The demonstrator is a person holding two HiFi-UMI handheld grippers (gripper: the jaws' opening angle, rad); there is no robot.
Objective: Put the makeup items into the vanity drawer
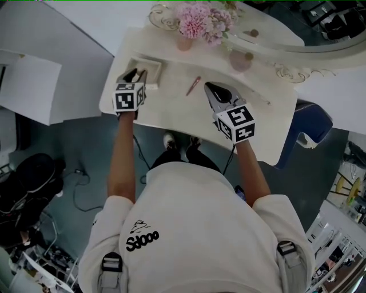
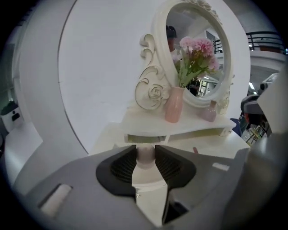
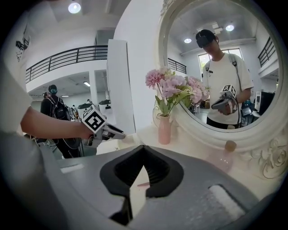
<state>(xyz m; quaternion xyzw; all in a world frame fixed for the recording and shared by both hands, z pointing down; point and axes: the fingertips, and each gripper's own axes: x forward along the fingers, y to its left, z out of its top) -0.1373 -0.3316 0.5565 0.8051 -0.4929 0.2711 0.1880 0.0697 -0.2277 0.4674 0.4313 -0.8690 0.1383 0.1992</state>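
This is a staged set in a big open hall. The cream vanity table [image 1: 171,113] backs onto a bare white backdrop panel [image 2: 99,67]. Beyond it run a mezzanine railing [image 3: 63,57] and ceiling lamps [image 3: 74,7]. Beside it, cables [image 1: 76,189] trail across the grey floor [image 1: 74,143].

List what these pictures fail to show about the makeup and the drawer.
Drawer inside: head view, the left tongs cover part of it.
Pale round item in the left tongs: left gripper view, pads hide its sides; kind unclear.
Pink stick: head view, too small to identify; right gripper view, right tongs cover most of it.
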